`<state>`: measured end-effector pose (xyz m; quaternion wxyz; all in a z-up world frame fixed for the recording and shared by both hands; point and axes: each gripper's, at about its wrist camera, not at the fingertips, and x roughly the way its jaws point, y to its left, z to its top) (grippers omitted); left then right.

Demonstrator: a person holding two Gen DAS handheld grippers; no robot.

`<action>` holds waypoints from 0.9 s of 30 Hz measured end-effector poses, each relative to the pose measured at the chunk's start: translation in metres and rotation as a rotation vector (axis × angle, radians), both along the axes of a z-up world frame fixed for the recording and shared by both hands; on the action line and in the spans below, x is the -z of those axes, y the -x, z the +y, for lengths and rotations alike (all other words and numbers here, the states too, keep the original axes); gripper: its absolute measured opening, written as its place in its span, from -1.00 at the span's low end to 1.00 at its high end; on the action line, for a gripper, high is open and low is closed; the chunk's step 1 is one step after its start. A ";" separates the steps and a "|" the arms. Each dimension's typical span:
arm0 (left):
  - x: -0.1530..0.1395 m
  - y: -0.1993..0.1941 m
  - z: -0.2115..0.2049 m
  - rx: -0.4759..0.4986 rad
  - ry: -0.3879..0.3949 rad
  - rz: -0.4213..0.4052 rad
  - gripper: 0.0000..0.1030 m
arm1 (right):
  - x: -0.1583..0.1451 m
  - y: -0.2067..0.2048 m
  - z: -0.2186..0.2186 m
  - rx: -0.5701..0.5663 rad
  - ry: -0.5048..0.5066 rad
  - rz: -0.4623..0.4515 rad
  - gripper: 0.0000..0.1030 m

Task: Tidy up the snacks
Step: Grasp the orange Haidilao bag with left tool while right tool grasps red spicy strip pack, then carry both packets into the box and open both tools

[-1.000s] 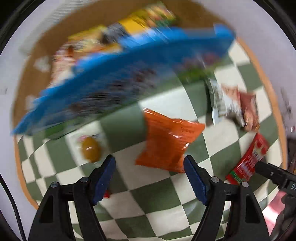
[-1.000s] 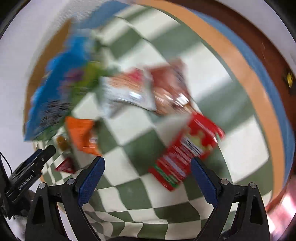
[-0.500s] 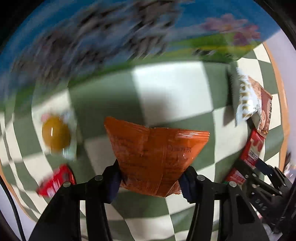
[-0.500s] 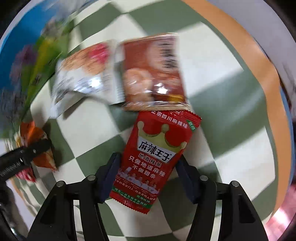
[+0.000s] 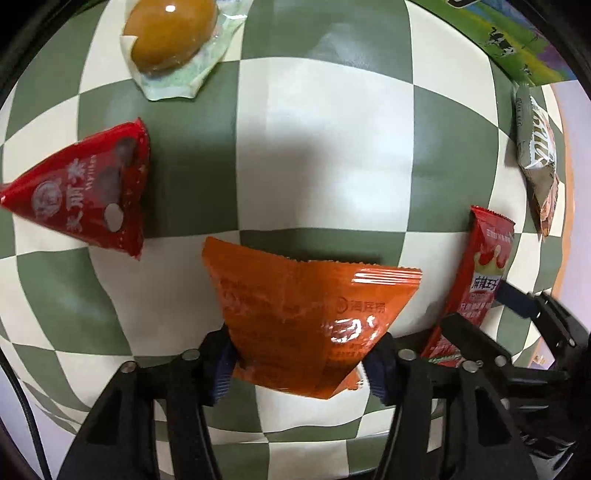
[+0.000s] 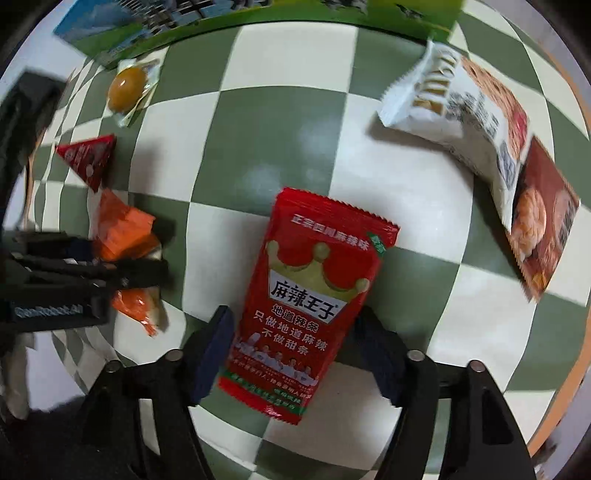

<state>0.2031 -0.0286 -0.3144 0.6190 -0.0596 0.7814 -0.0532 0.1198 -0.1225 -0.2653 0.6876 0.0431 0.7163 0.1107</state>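
You're early: left tool [image 5: 301, 356] clamps the orange packet [image 5: 308, 319], right tool [image 6: 291, 352] clamps the red strip packet [image 6: 314, 295] beside it; egg [image 5: 170, 35], triangle pack [image 5: 86, 192], cookie packs [image 6: 476, 118] lie unsorted around it.

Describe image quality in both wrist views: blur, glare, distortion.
Left wrist: sharp, strong fisheye bending of the checkered cloth, glare on the orange packet. Right wrist: motion blur toward the edges, smearing the white packet; the red packet at centre stays readable.
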 end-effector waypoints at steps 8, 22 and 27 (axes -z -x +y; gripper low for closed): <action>0.000 0.009 -0.024 0.028 -0.041 -0.052 0.16 | 0.010 0.004 -0.015 0.235 -0.004 -0.004 0.49; -0.045 0.027 -0.021 -0.004 -0.021 -0.147 -0.10 | 0.002 0.036 0.021 0.204 0.071 -0.099 -0.05; -0.098 0.018 -0.017 -0.030 0.082 -0.197 -0.10 | -0.026 0.037 0.013 0.232 -0.017 -0.122 -0.06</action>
